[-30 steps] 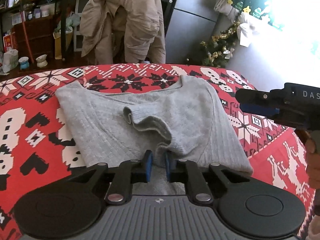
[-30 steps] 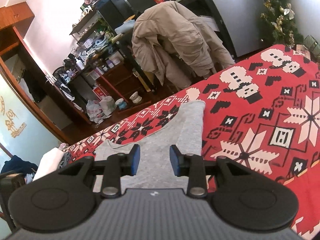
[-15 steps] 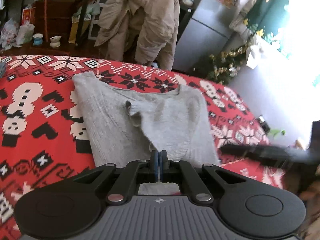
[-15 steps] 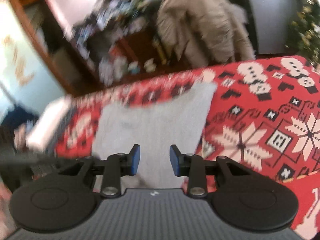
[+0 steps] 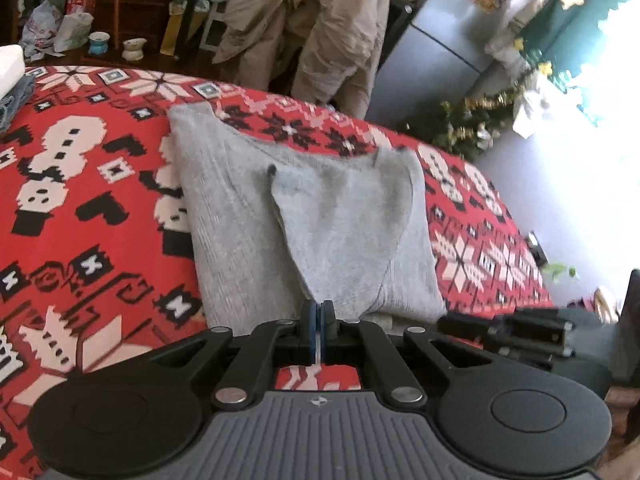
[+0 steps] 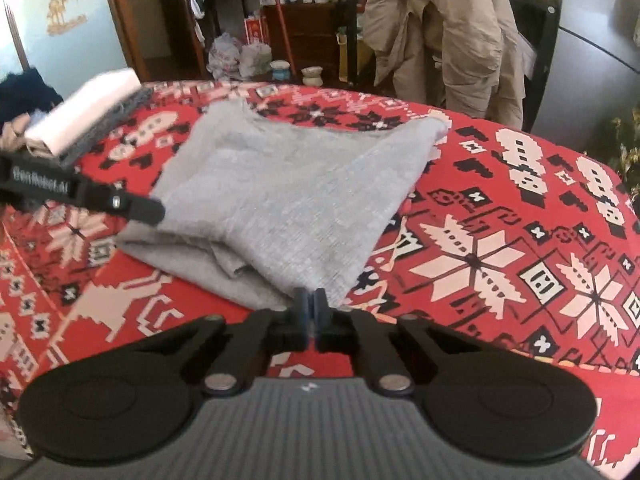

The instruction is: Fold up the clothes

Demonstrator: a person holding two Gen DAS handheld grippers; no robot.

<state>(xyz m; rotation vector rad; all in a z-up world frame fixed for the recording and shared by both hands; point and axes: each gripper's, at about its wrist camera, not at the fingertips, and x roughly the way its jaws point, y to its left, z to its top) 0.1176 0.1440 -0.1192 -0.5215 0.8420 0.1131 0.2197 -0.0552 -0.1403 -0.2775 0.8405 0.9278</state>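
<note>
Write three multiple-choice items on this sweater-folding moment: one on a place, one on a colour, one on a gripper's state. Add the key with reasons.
1. Where does the grey sweater lie?
A. on the red patterned cloth
B. over the chair back
C. on the floor

2. What colour is the jacket hung behind the table?
A. navy
B. beige
C. green

3. How does the right gripper stand?
A. wide open above the sweater
B. shut on the sweater's near edge
C. out of view

Key: 1 A, the sweater rests flat on the red cloth in both views. 2 B, the jacket draped on the chair is beige. 3 B, the blue pads meet with grey fabric pinched at their tips; the left gripper grips the near edge likewise.
</note>
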